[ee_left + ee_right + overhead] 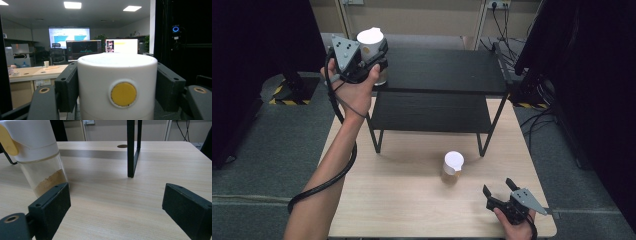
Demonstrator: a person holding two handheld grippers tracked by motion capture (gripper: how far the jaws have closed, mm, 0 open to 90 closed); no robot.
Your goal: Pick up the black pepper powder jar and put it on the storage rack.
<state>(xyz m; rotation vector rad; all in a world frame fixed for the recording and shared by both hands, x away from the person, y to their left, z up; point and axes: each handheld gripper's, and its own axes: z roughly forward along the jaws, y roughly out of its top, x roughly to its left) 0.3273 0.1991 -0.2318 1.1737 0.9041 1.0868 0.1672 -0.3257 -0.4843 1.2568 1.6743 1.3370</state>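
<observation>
Resting at the table's (377, 210) near right corner, the right hand-held gripper (502, 191) has its jaws spread wide with nothing between them. Just beyond it, a spice jar (452, 165) stands on the table before the black shelf (437, 70). At the shelf's far left corner, the left hand-held gripper (379, 60) pinches a white-lidded jar (371, 40) by its lid.

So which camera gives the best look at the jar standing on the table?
The right gripper view: the table jar stands close, showing its white lid, yellow button, clear wall and brownish powder inside. The high view shows the same jar small, mostly its white top. The left gripper view looks at another jar, clamped in the left gripper.
</observation>
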